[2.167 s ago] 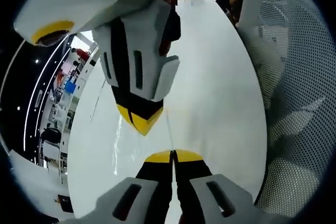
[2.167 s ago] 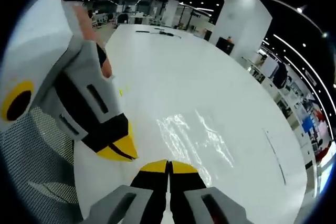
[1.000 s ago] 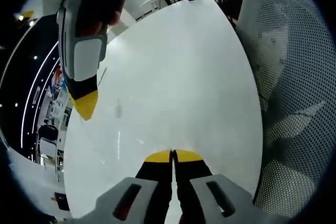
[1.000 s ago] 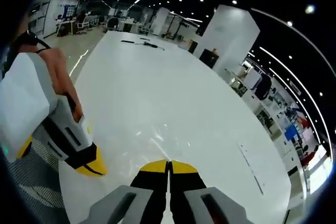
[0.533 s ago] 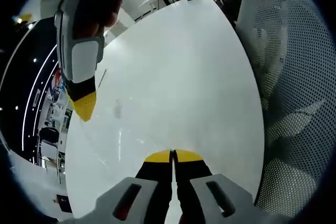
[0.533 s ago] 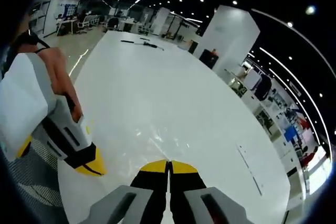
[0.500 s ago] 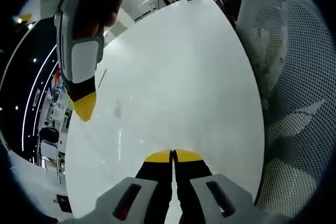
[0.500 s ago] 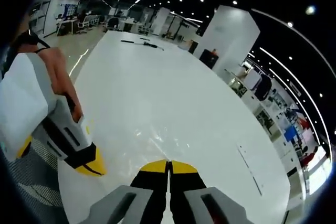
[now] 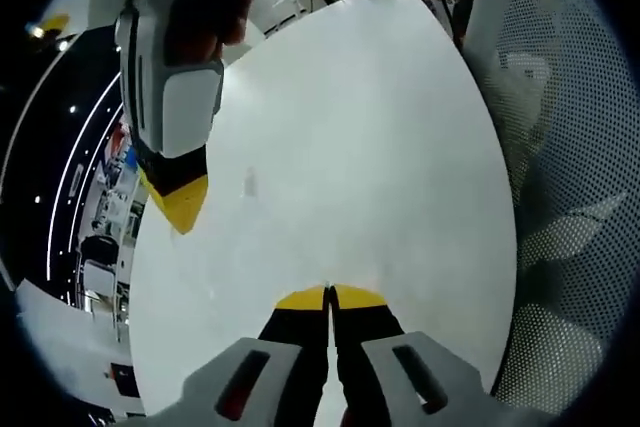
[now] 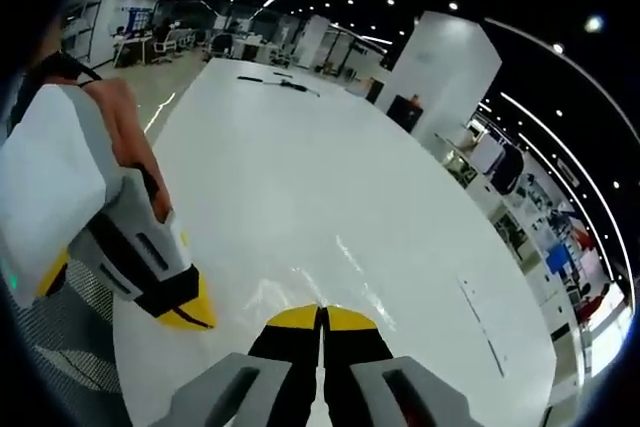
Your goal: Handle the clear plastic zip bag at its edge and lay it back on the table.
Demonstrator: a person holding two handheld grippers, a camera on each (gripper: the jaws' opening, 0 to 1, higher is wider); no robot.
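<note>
Looking down left gripper: jaws pressed tight together, 2 yellow tips meeting with no gap, hanging low over the white table; can't tell if any plastic is pinched between them.
Right gripper: same deal, jaws squeezed together tip to tip, just above the tabletop; again no way to tell if any film is caught in there.
Clear plastic zip bag: barely visible, just faint shiny streaks lying flat on the table right in front of the right gripper's tips in the right gripper view; edges too see-through to trace.
Grippers vs each other: left one poking into the right gripper view from the left with a hand wrapped round its body, yellow tip near the table edge; right one coming down from the top left of the left gripper view, apart from the left tips.
Mesh chair: white, perforated back, right beside the table edge.
Background: big open office, ceiling light strips, far off.
</note>
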